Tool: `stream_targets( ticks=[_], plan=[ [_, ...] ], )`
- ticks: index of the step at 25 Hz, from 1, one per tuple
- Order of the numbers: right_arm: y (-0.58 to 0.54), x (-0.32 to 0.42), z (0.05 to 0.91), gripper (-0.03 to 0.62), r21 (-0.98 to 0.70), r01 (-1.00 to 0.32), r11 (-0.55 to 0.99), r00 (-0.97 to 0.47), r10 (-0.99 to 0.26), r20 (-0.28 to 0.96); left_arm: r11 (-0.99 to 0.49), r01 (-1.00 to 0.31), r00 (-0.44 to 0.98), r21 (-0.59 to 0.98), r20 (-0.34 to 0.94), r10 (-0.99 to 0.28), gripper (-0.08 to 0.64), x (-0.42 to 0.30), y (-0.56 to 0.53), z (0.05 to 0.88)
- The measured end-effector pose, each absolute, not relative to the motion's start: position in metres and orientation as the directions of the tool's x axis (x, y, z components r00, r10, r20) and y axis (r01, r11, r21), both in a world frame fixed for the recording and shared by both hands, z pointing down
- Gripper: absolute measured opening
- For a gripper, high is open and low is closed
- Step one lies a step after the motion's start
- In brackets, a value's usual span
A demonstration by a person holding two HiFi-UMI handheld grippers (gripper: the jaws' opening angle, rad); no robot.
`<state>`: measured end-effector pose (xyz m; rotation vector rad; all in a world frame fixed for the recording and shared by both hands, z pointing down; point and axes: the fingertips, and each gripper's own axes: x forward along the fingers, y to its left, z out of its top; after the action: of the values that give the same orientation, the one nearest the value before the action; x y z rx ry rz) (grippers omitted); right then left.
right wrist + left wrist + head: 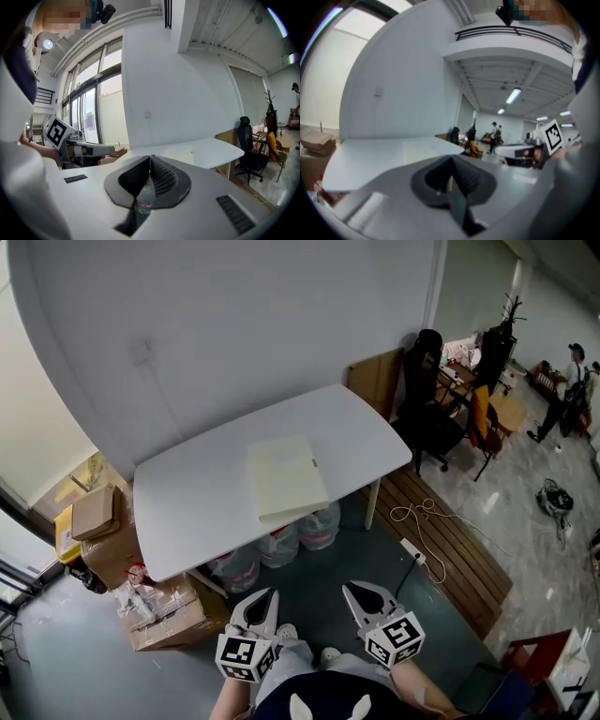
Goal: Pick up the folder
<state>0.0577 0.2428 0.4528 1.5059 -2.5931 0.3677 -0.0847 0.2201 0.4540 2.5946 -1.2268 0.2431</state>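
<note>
Both tongs sit low and close to my body, well short of the work. Left gripper point(265, 597): jaws together, nothing between them. Right gripper point(355, 590): jaws together too, empty. What shows through the right gripper's slot is only a bottle under the table, far off and not held.

Folder point(286, 479): pale cream, lying flat and closed on the white table point(192, 512), towards the front. Its near edge comes up to the table's front edge or just beside it; I cannot tell whether it overhangs. Nothing rests on it. Plastic bottles point(281, 545) stand under the table, and cardboard boxes point(169, 610) are stacked at its left end.

Step in hand, as I judge it: the approach. No contact yet; both grippers are well apart from the folder.

Next move calls for:
- opening at least one pair of jaws before arrival;
- coming in low and level at the near edge;
- a thin flat sheet gives little to bite, so the edge must be lifted or drawn out over the rim first.
</note>
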Motion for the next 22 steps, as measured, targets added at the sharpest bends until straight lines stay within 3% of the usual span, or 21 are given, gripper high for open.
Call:
stream_targets(
  ticks=[22],
  plan=[
    [0.192,0.026,0.452,0.011,-0.15,-0.884,0.443,-0.466,-0.859,0.209,-0.641,-0.745,0.667,0.185,0.218,-0.713,-0.002,-0.103,0.166,0.45]
  ],
)
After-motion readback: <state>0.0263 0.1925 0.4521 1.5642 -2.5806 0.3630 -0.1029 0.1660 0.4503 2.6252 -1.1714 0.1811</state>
